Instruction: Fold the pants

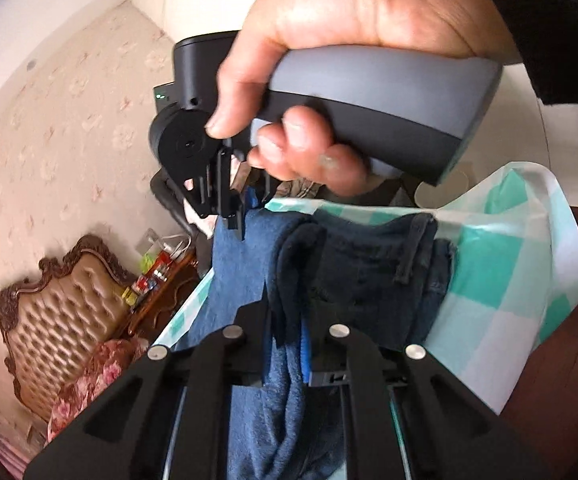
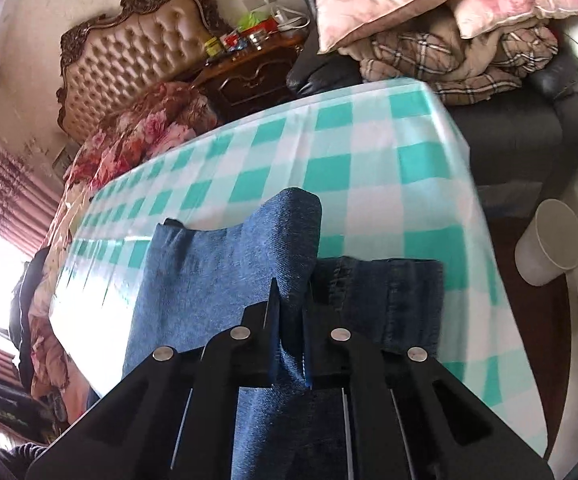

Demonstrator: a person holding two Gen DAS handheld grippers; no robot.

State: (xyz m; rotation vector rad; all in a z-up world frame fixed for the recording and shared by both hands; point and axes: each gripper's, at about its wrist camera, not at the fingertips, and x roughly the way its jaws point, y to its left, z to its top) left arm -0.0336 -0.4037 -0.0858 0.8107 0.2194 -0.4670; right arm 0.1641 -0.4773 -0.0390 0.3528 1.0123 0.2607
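Note:
Blue denim pants [image 2: 209,280] lie bunched on the table's green-and-white checked cloth [image 2: 329,140], with a darker hemmed part [image 2: 389,292] on the right. My right gripper [image 2: 289,312] is shut on a raised fold of the denim. In the left wrist view my left gripper [image 1: 287,320] is shut on a hanging fold of the pants [image 1: 369,272], with fabric pinched between its fingers. Further off in that view a person's hand [image 1: 329,40] holds the right gripper [image 1: 233,216], its tips on the far edge of the denim. The cloth [image 1: 509,272] is rucked up beside the pants.
A white bin [image 2: 553,240] stands on the floor right of the table. Behind the table is a dark armchair [image 2: 529,128] piled with pink pillows [image 2: 409,8] and a plaid blanket. A cluttered nightstand [image 2: 249,68], tufted headboard [image 2: 137,52] and floral bedding [image 2: 149,128] lie at the left.

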